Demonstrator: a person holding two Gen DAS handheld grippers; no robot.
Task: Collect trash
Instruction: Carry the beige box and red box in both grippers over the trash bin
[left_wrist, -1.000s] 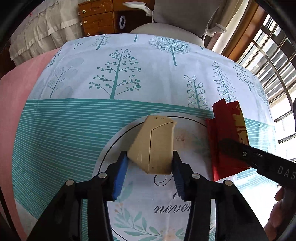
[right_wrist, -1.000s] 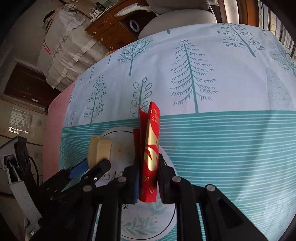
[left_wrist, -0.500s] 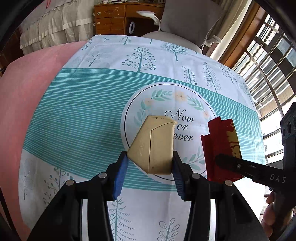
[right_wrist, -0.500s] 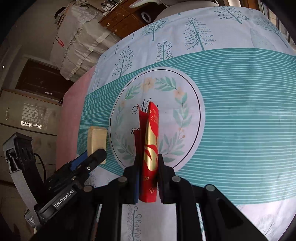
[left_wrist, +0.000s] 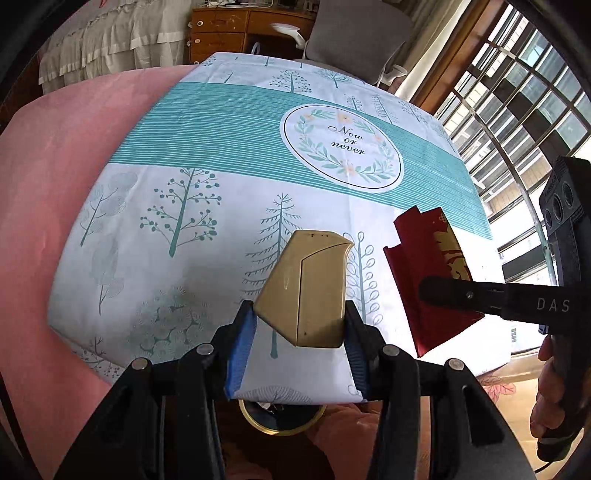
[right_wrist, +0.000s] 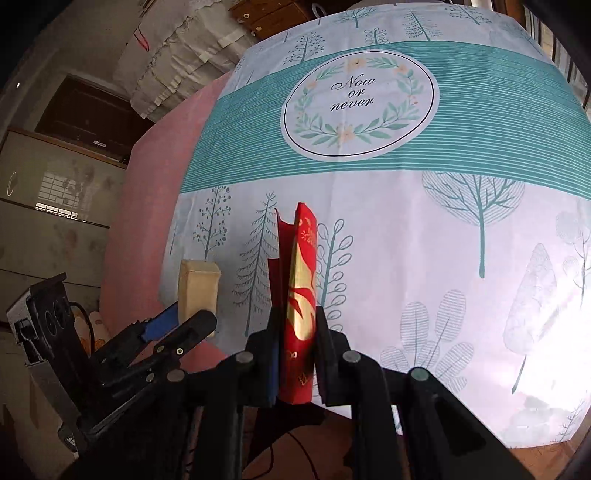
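Observation:
My left gripper (left_wrist: 301, 328) is shut on a crushed gold carton (left_wrist: 308, 284), held above the near edge of the table. The same gold carton (right_wrist: 197, 291) shows at the left of the right wrist view, in the left gripper (right_wrist: 177, 325). My right gripper (right_wrist: 297, 332) is shut on a folded red and gold envelope (right_wrist: 299, 284), which stands upright between its pads. In the left wrist view the red envelope (left_wrist: 424, 266) hangs to the right, clamped by the right gripper's finger (left_wrist: 480, 295). A round gold-rimmed bin opening (left_wrist: 280, 417) shows just below the table edge.
The table carries a teal and white tree-print cloth (left_wrist: 229, 155) with a round "Now or never" emblem (left_wrist: 341, 142), over a pink cover (left_wrist: 55, 155). A grey chair (left_wrist: 354, 33) and wooden drawers (left_wrist: 221, 29) stand beyond. Barred windows (left_wrist: 517, 92) are at the right. A hand (left_wrist: 550, 398) grips the right tool.
Both grippers have pulled back together from the emblem toward the table's near edge and risen a little, each keeping its hold. The table edge and bin opening have come into view.

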